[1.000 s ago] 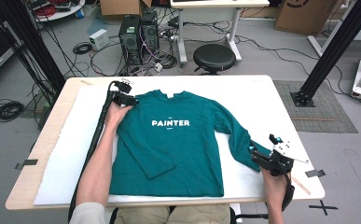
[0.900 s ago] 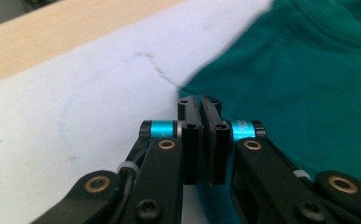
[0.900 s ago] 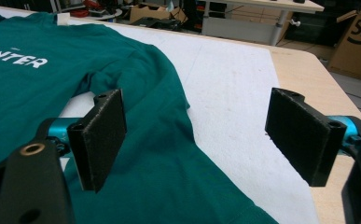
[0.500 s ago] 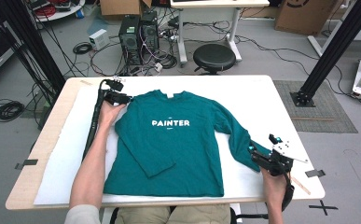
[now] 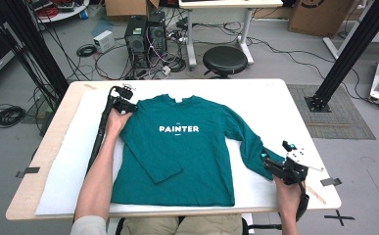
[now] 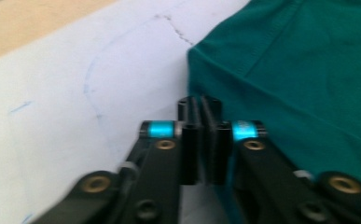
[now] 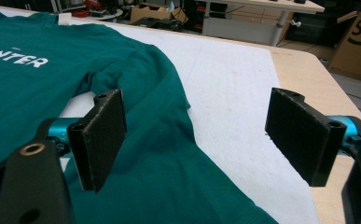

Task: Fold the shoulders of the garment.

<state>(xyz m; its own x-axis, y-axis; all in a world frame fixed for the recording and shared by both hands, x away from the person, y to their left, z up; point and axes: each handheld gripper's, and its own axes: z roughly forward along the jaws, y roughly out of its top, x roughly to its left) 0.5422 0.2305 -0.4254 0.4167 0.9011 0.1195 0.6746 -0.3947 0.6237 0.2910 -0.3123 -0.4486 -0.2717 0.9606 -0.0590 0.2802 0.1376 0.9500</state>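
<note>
One green shirt (image 5: 182, 147) lies flat and face up on the white sheet (image 5: 69, 161) that covers the worktop (image 5: 35, 161), with the word PAINTER in white across its chest. The left tool (image 5: 123, 103) sits at the shirt's shoulder corner, at the far left of the shirt. Its two black jaws have just been closing, and in the left tool view (image 6: 200, 140) they stand almost together right at the edge of the cloth. I cannot tell if any cloth is pinched between them; the tips seem to rest at the shoulder seam. A second ago this tool was a bit nearer the person, and now it has crept up to the shoulder corner, so it looks ready to grab there and start a fold. The right tool (image 5: 275, 169) has stayed put by the end of the long sleeve that stretches out to the right. Its jaws (image 7: 206, 135) are wide apart with the sleeve lying under them, holding nothing. The other sleeve is folded in across the front.
</note>
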